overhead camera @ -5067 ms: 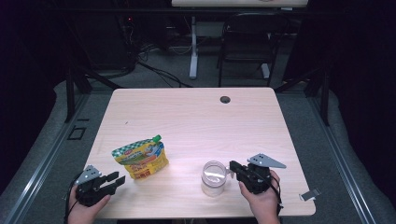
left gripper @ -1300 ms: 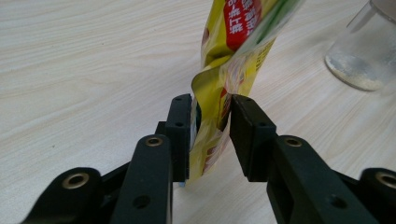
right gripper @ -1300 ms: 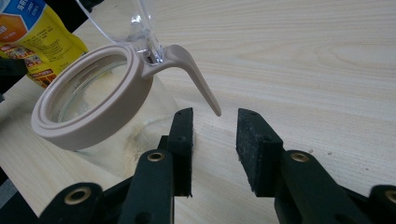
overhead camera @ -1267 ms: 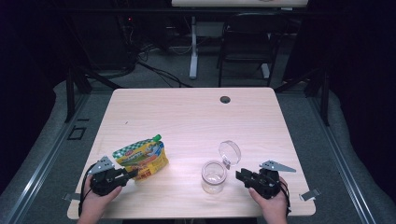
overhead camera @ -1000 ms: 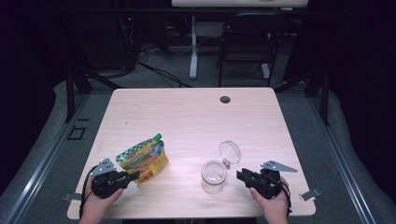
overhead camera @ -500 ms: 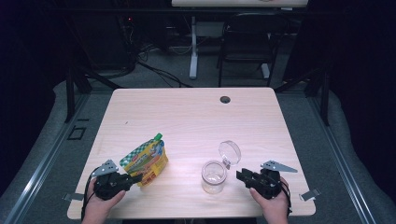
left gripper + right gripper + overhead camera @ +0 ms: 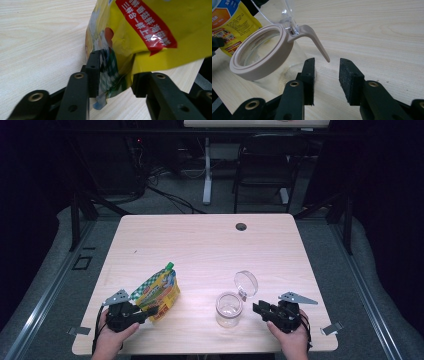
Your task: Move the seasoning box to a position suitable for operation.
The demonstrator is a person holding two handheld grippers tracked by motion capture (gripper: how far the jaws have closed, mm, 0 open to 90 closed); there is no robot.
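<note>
Low at the near edge, left tool (image 7: 146, 311) just opening around pouch (image 7: 159, 291).

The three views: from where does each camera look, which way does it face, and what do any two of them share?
High view: above the person's side, facing forward and down on the pale wooden table; both hands with left gripper and right gripper.
Left gripper view: rides that gripper, looking along its black fingers at the yellow printed foil pouch between them.
Right gripper view: along its fingers, nothing between them, toward the clear glass jar with beige rim, lid open.
Shared: pouch and jar appear in the high and right gripper views.
</note>
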